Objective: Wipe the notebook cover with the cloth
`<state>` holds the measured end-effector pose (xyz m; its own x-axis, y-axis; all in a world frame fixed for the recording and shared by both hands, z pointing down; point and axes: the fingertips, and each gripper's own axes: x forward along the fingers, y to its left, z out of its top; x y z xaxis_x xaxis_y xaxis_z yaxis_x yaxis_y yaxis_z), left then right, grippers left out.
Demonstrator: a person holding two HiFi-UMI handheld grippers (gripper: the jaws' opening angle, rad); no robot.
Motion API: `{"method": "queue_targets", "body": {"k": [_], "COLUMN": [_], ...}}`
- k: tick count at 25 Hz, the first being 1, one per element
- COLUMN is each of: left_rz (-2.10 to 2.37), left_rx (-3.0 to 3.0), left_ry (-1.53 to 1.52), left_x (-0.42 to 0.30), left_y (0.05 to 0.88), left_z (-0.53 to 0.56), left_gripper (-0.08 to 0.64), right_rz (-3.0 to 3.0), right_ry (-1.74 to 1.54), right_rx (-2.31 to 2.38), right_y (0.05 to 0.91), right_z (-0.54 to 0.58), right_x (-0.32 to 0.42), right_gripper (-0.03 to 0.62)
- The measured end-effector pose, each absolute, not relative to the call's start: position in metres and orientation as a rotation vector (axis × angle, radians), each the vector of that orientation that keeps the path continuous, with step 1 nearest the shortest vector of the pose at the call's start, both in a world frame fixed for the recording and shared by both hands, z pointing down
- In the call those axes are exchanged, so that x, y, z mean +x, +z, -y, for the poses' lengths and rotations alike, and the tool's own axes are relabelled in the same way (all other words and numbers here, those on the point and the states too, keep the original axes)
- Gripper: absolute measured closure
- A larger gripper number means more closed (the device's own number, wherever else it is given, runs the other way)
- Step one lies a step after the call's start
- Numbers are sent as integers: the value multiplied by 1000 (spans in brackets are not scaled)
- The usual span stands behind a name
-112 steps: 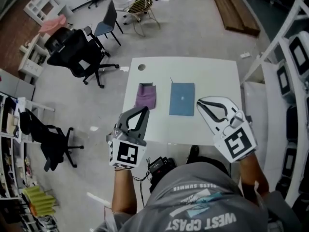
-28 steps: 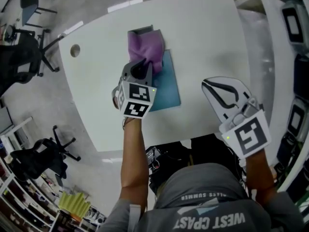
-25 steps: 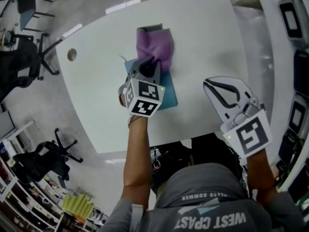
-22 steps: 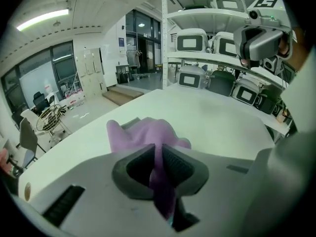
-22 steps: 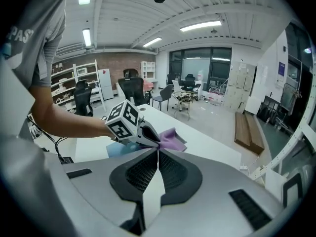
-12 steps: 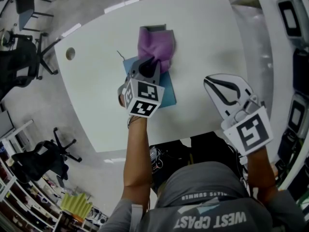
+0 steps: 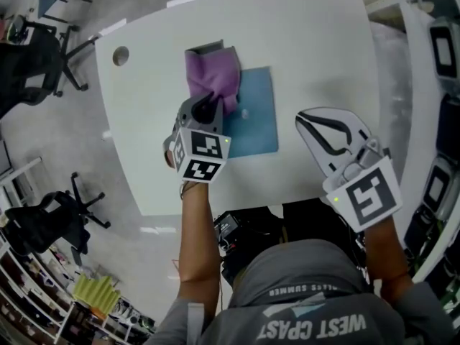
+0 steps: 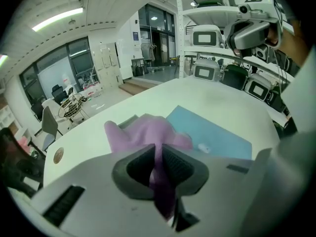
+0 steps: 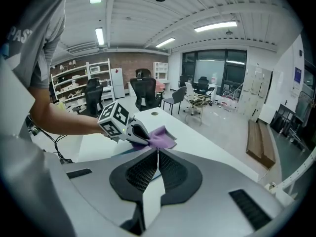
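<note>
Around the table (image 7: pixel 323 49) under the notebook (image 7: pixel 259 113), chairs (image 7: pixel 32 52), shelving (image 8: pixel 212 15).

Ceiling strips (image 9: pixel 100 35) cast even, cool light. The white table (image 7: pixel 316 56) reads bright without glare, and shadows on it are faint. Streaks of reflected light mark the floor (image 7: pixel 188 0). The head view darkens toward its corners. Both gripper views bow hard into a black round border, and the cloth (image 8: pixel 143 132), close to the lens, is soft with blur.
</note>
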<state>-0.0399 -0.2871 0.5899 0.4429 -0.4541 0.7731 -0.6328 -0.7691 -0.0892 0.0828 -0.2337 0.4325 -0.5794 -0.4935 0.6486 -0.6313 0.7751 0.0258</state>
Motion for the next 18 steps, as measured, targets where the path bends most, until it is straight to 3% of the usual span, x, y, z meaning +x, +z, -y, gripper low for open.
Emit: {"method": "queue_targets", "body": {"k": [12,18], "left_rz": [602,613], "left_rx": [2661,2661], "left_ry": [1206,1189], "left_x": [81,89], "left_y": [589,591], "left_z": [248,240], "left_gripper": [514,514], "right_rz": [2249,2240], "right_ry": [339,337], "right_rx": [974,991], "right_y": [438,438], "right_z": [216,201], "right_x": [122,140], "right_gripper": [560,560]}}
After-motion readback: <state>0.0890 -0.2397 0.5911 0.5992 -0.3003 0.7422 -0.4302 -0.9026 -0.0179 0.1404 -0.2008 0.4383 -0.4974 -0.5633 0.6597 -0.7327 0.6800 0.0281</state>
